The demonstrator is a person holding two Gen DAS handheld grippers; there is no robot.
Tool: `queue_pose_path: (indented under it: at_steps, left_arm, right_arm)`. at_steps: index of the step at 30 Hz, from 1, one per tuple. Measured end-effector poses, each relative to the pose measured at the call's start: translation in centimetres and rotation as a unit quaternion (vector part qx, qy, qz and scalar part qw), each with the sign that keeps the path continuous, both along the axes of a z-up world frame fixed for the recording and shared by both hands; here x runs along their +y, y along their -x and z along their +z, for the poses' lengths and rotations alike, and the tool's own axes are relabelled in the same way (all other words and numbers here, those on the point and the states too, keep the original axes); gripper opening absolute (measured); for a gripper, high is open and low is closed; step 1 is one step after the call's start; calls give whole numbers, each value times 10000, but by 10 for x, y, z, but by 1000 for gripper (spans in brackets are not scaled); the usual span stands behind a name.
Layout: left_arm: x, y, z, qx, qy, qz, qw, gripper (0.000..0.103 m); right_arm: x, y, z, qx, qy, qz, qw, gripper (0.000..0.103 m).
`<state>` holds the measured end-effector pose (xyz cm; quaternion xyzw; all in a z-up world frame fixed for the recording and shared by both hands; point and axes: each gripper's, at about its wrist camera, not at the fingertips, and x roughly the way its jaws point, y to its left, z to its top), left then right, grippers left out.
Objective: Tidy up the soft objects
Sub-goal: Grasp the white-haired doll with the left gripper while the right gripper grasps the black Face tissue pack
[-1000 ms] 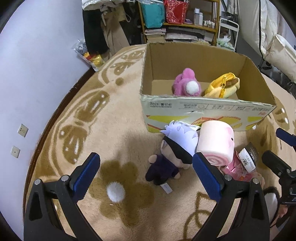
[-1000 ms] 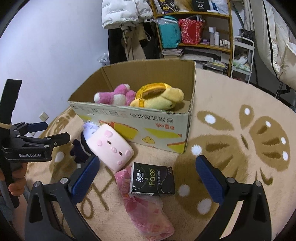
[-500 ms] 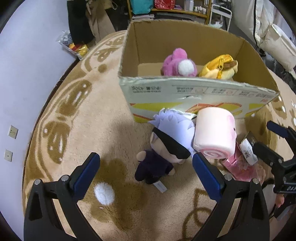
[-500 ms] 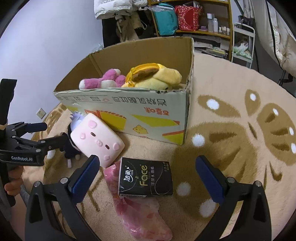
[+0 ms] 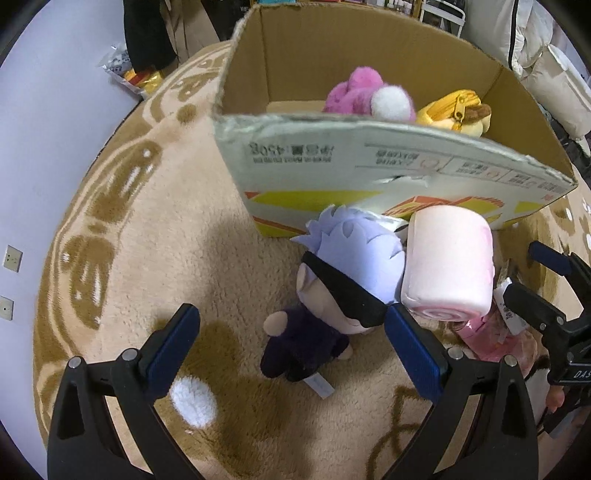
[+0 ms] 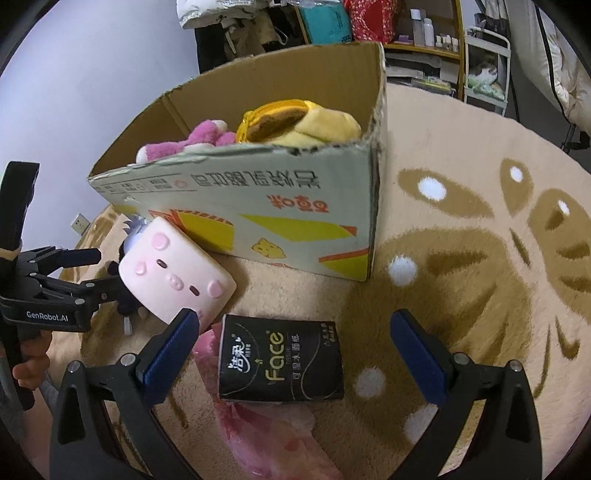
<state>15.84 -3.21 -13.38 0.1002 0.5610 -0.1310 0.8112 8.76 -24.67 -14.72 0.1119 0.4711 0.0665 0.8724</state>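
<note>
A cardboard box (image 5: 369, 162) (image 6: 258, 206) stands on the rug and holds a pink plush (image 5: 364, 96) (image 6: 192, 142) and a yellow plush (image 5: 454, 110) (image 6: 295, 123). In front of it lie a doll with lilac hair and a dark blindfold (image 5: 332, 291) and a pink pig cushion (image 5: 448, 271) (image 6: 173, 275). My left gripper (image 5: 291, 350) is open, its fingers on either side of the doll. My right gripper (image 6: 295, 349) is open above a black tissue pack (image 6: 280, 360) that rests on a pink plastic packet (image 6: 266, 432).
A beige rug (image 5: 147, 258) (image 6: 480, 258) with brown patterns covers the floor. Shelves with bags and bottles (image 6: 369, 22) and a small white rack (image 6: 484, 62) stand behind the box. A foil bag (image 5: 136, 72) lies by the left wall. A hand (image 6: 29, 369) holds the left gripper.
Both grippers have moved forward and lower, so the box and toys look larger. The left gripper now brackets the doll; the right has closed in over the tissue pack.
</note>
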Motion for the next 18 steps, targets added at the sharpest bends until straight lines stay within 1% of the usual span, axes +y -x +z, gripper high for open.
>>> queue_pose_path:
  at_steps: [4,9,16,17,18]
  left_arm:
    - [-4,-3,-6,78,64,-77,9999,99]
    - [-13,-6,-18,136,-30,-243,9996,99]
    - [-19,-11,-35,235,-110,-281,9993,99]
    - [-19,-12,-37,238,-86,-277,9993,99]
    - [-18,-13,-37,232,-56,-278,9993,99]
  right_arm:
    - [-4,-5,-4,-9,-22,-58,10000,103]
    - [-8,-11,-13,123,-167,-90,9997,103]
    - [-8,-9,-25,220,-209,-76,9995,103]
    - [-7,-8,-25,214,-199,-76,9995,102]
    - [-7,-8,-25,209,-209,-87,9995,99]
